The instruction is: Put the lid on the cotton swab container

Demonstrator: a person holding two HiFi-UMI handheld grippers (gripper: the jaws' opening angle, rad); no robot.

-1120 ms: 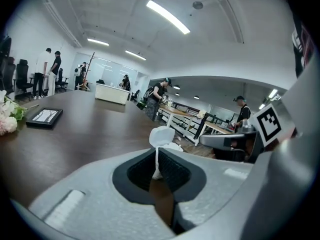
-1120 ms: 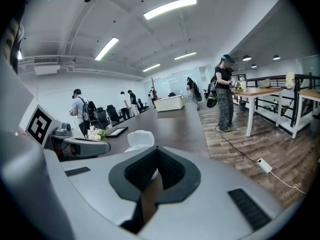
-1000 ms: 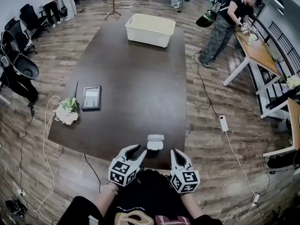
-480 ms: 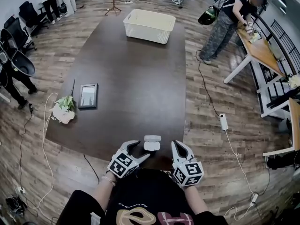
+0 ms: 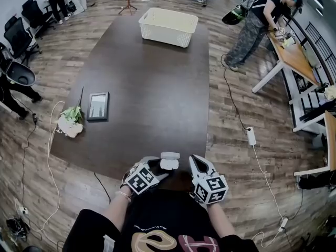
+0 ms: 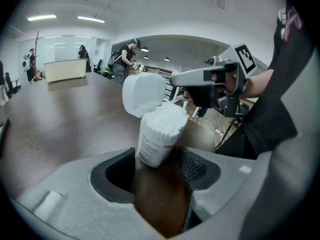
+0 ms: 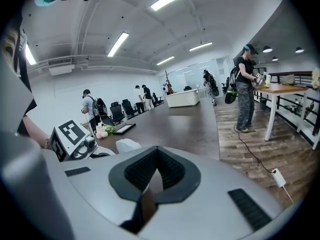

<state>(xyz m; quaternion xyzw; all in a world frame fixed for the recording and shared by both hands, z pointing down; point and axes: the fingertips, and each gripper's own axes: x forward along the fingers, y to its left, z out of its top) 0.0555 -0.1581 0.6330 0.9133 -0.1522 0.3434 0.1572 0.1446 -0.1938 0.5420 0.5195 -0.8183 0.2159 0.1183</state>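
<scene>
Cotton swab container [image 5: 169, 163]: white cylinder with a printed label, packed full of swabs. It stands upright on the near edge of the desk [image 5: 152, 88], directly in front of the person.

Lid [image 6: 144, 93]: white and joined to the container at the rim. It is swung open and tilted back on the far side, so the swab tips are uncovered.

Left hand-held gripper [image 5: 159, 167]: jaws wide apart. The container's base stands between their tips, and the pads are not seen pressing on it.

Right hand-held gripper [image 5: 195, 160]: jaws drawn together at the tips with nothing between them. It is just to the right of the container and apart from it, above the desk edge.

Desk: dark brown with rounded corners, running away from the person.

Basket [image 5: 168, 26]: white and slatted, at the far end of the desk.

Picture frame [image 5: 97, 106]: lying flat near the desk's left edge.

Flowers [image 5: 71, 124]: white blooms with green leaves, at the left edge just beside the frame.

Power strip [image 5: 250, 137]: white, on the wood floor to the right of the desk, with a cable attached.

Person [image 5: 257, 20]: standing bent over a wooden table at the far right.
</scene>
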